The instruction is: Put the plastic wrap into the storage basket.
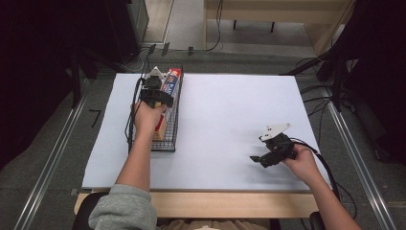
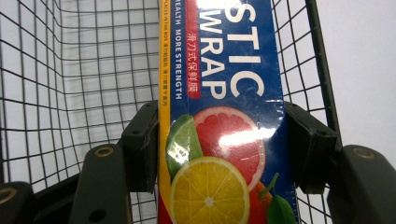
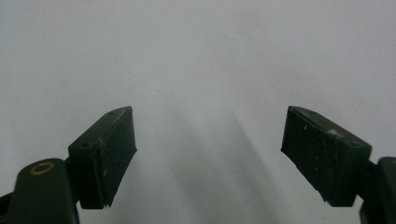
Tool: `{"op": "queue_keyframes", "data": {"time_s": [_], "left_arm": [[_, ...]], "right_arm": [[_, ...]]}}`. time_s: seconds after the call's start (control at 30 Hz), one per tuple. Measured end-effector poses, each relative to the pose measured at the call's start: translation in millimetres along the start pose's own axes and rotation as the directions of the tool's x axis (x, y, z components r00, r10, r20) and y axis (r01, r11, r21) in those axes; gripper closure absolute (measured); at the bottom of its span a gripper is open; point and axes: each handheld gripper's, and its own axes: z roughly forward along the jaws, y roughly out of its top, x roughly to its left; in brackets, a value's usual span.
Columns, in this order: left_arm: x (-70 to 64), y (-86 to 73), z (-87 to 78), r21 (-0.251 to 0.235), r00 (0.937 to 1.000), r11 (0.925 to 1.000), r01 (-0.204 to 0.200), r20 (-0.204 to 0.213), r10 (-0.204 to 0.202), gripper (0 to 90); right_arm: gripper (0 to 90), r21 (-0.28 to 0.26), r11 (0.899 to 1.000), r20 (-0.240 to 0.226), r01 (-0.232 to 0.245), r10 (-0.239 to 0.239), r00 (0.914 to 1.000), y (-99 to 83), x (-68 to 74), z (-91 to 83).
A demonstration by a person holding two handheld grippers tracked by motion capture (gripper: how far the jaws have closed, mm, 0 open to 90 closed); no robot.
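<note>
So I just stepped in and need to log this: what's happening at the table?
A person works with two hand-held grippers. The left gripper is shut on a blue plastic wrap box that lies inside a black wire basket at the left of the white table. The right gripper is open, holds nothing, and sits over bare tabletop at the right.
</note>
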Motion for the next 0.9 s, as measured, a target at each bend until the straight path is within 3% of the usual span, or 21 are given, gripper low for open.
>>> {"op": "queue_keyframes", "data": {"time_s": [0.37, 0.4, 0.5, 0.6, 0.77, 0.83, 0.9], "left_arm": [[-2.4, -3.0, 4.7, 0.043, 0.9992, 0.9984, -0.036, 0.021, 0.035, 36.5], [-2.5, -3.2, 3.1, 0.033, 0.9985, 0.9988, -0.037, 0.042, 0.035, 36.7], [-3.3, -3.1, -14.2, -0.063, 0.9962, 0.9970, -0.044, 0.073, 0.049, 43.5], [-4.9, -2.4, -28.5, -0.069, 0.9951, 0.9949, -0.074, 0.061, 0.078, 40.6], [-6.4, -9.9, -42.7, -0.054, 0.9823, 0.9899, -0.131, 0.127, 0.137, 35.9], [-7.0, -14.3, -46.7, -0.061, 0.9738, 0.9852, -0.160, 0.153, 0.168, 35.0], [-8.2, -20.0, -49.8, -0.069, 0.9612, 0.9791, -0.191, 0.189, 0.201, 33.2]], "right_arm": [[18.0, 0.003, 1.000, -0.001, 0.003, -0.003, 1.0000, -0.3, -0.3, -0.4], [18.0, 0.003, 1.000, -0.001, 0.002, -0.002, 1.0000, -0.4, -0.4, -0.2], [18.0, 0.000, 1.000, -0.004, -0.002, 0.002, 1.0000, -0.2, -0.4, -0.2], [18.0, -0.007, 1.000, -0.005, 0.000, 0.000, 1.0000, -0.3, -0.7, -1.1], [18.0, -0.002, 1.000, -0.006, 0.000, 0.000, 1.0000, -0.4, -0.2, -0.8], [18.0, -0.003, 1.000, -0.005, 0.001, -0.001, 1.0000, -0.4, -0.1, -0.8], [18.0, -0.003, 1.000, -0.006, -0.001, 0.001, 1.0000, -0.5, -0.3, -0.8]]}}
